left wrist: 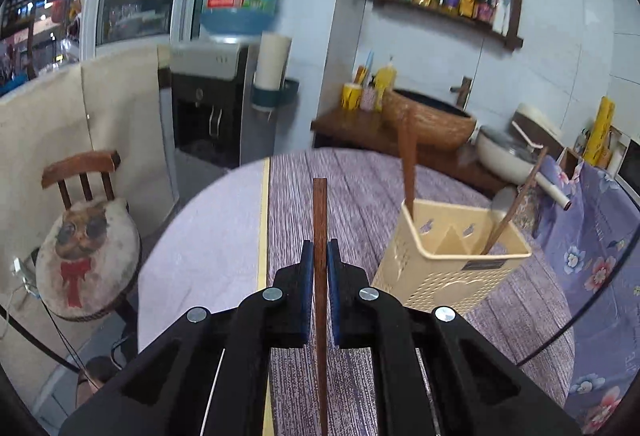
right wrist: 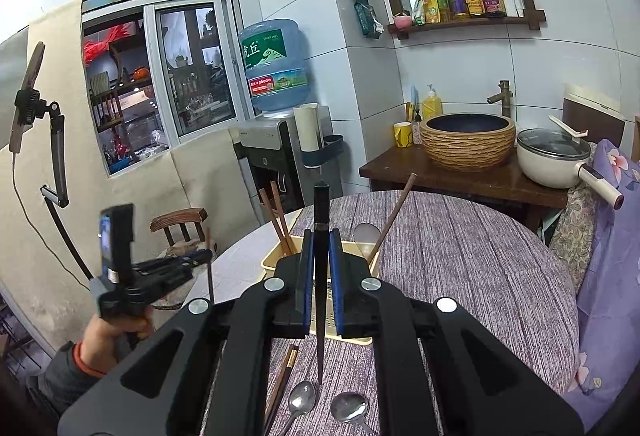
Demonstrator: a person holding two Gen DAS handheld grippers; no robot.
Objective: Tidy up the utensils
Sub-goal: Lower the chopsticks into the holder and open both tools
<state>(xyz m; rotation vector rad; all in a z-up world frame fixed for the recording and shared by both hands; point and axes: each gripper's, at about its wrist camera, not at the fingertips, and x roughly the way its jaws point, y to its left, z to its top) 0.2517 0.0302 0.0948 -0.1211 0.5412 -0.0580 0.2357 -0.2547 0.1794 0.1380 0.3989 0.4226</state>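
Observation:
My left gripper (left wrist: 320, 250) is shut on a brown wooden chopstick (left wrist: 319, 204), which it holds upright above the table, left of the cream utensil holder (left wrist: 452, 260). Two wooden chopsticks (left wrist: 408, 160) lean in that holder. In the right wrist view my right gripper (right wrist: 320, 238) is shut on a dark chopstick (right wrist: 321, 208) in front of the same holder (right wrist: 276, 262). A hand carries the left gripper (right wrist: 196, 259) at the left with its chopstick (right wrist: 209, 276). Two metal spoons (right wrist: 302, 402) and a pair of chopsticks (right wrist: 286, 376) lie on the table below.
The round table (right wrist: 460, 256) has a purple woven cloth. A wooden chair with a cat cushion (left wrist: 86, 252) stands to its left. Behind are a water dispenser (right wrist: 276, 144), a basin (right wrist: 468, 140) on a wooden counter and a white pot (right wrist: 552, 160).

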